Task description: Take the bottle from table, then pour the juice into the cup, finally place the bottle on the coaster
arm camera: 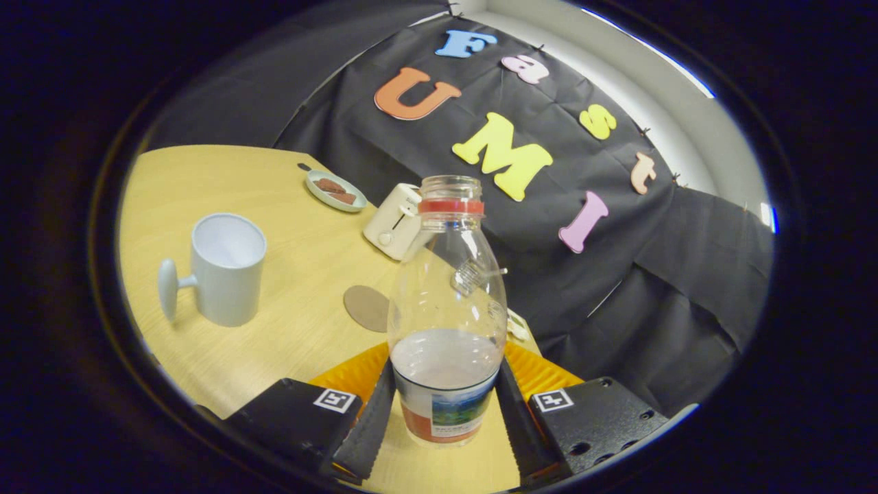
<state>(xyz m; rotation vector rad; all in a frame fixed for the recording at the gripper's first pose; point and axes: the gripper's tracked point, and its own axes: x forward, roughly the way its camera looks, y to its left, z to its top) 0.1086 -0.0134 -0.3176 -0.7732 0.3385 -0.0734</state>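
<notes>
A clear plastic bottle (447, 302) with a red neck ring and no cap stands between my fingers, with pale juice filling its lower part. My gripper (446, 401) is shut on its labelled base, one finger pressing on each side. A pale mug-shaped cup (226, 269) with a knob-like handle stands open and upright on the wooden table (274, 343), ahead and to the left of the fingers. A round brown coaster (367, 308) lies flat just beyond the bottle, between it and the cup, partly hidden by the bottle.
A cream toaster (394, 221) stands beyond the coaster near the table's far edge. Further left is a small plate (335, 191) with brown pieces on it. The table edge runs close behind the bottle on the right, against the black cloth wall.
</notes>
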